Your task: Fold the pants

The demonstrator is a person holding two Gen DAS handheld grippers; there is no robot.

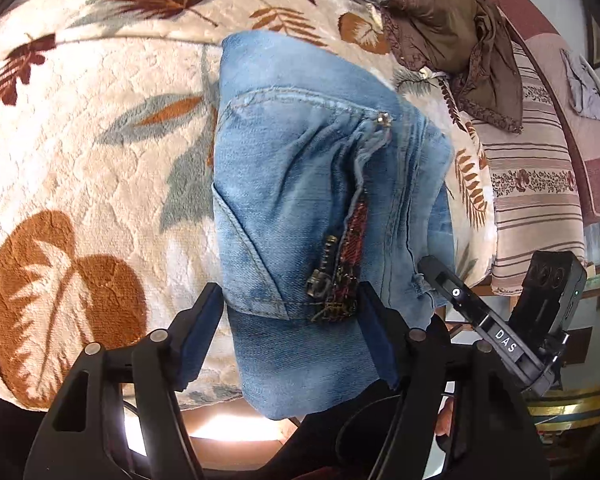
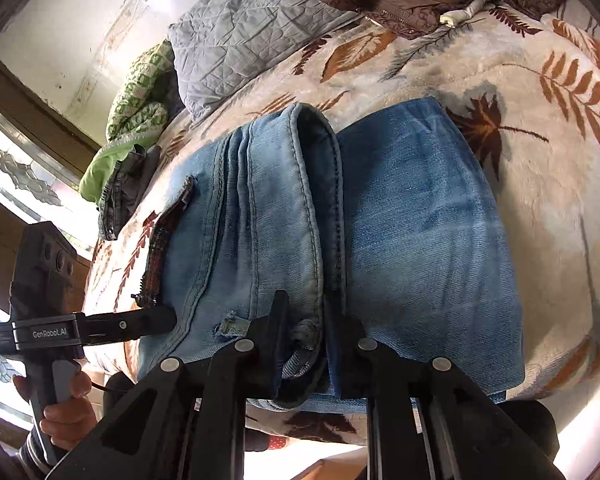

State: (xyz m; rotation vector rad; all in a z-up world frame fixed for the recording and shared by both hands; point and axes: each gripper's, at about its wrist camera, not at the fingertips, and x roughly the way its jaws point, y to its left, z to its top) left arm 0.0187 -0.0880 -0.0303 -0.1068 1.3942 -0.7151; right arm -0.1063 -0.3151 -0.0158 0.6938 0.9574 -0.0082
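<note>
Finishing fold: jeans [image 1: 300, 184] stacked on blanket [image 1: 80, 140] | your left gripper [image 1: 292, 312] gapes, holding nothing | right gripper [image 2: 306, 320] narrowly parted around hem, grip unclear | next: release, smooth.

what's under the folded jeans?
The folded jeans lie on a leaf-print blanket, which shows all around them. The patch directly beneath is covered by denim, so anything there cannot be seen.
</note>
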